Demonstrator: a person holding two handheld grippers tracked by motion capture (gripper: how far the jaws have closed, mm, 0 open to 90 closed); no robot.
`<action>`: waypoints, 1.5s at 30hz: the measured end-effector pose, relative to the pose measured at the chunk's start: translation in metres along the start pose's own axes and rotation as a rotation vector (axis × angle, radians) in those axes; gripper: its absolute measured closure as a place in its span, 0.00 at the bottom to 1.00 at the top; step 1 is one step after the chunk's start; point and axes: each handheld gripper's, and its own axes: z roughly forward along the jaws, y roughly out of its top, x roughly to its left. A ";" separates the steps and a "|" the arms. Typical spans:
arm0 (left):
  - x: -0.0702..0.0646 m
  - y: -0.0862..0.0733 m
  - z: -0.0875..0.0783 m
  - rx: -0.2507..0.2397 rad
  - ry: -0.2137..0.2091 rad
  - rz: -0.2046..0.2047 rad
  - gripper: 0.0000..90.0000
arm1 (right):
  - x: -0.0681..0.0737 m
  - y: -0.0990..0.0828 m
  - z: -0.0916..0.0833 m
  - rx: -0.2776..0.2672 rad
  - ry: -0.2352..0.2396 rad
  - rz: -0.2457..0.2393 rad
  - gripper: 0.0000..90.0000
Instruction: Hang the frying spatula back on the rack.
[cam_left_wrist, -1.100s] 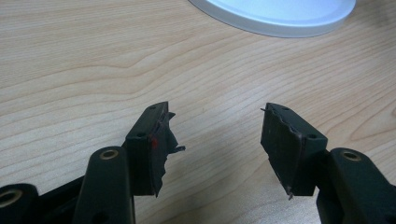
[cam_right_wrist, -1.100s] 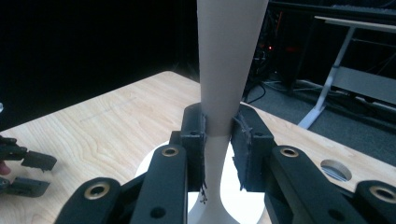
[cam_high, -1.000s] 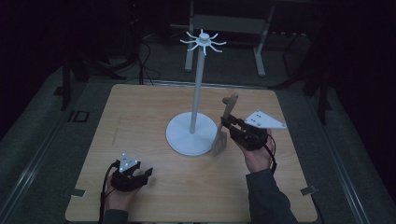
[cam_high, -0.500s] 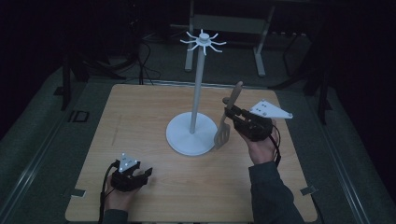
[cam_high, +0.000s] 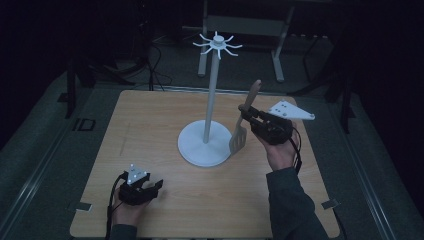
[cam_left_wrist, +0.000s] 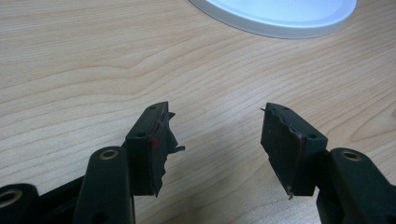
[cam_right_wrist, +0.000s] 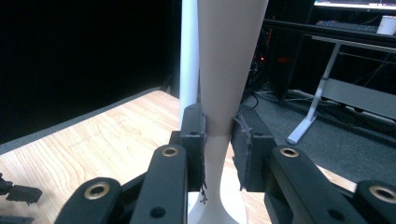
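A beige spatula (cam_high: 246, 120) hangs upright above the table with its slotted blade down, and my right gripper (cam_high: 248, 115) is shut on its handle (cam_right_wrist: 224, 84). It hovers just right of a white hanging stand (cam_high: 212, 95) with a round base (cam_high: 200, 150) and short hooks at its top. The stand's pole (cam_right_wrist: 188, 56) rises right behind the spatula in the right gripper view. My left gripper (cam_high: 150, 187) rests low near the table's front left, open, with nothing between its fingers (cam_left_wrist: 154, 140). The base's rim (cam_left_wrist: 280, 18) lies ahead of it.
The wooden table (cam_high: 150, 125) is bare apart from the stand. Dark floor surrounds it, with desk legs (cam_high: 277, 55) and cables behind the far edge. A desk frame (cam_right_wrist: 322, 102) stands beyond the table in the right gripper view.
My right gripper has risen with the spatula, lifting its blade off the table. The left gripper has stayed put.
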 end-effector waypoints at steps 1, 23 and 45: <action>0.000 0.000 0.000 0.000 0.000 0.000 0.47 | 0.000 0.000 0.000 0.000 0.000 0.000 0.84; 0.000 0.000 0.000 -0.002 0.001 -0.002 0.47 | -0.004 0.030 0.010 0.005 0.021 -0.015 0.84; 0.000 0.000 0.000 -0.002 0.003 -0.002 0.47 | -0.007 0.048 0.023 0.055 0.018 -0.044 0.84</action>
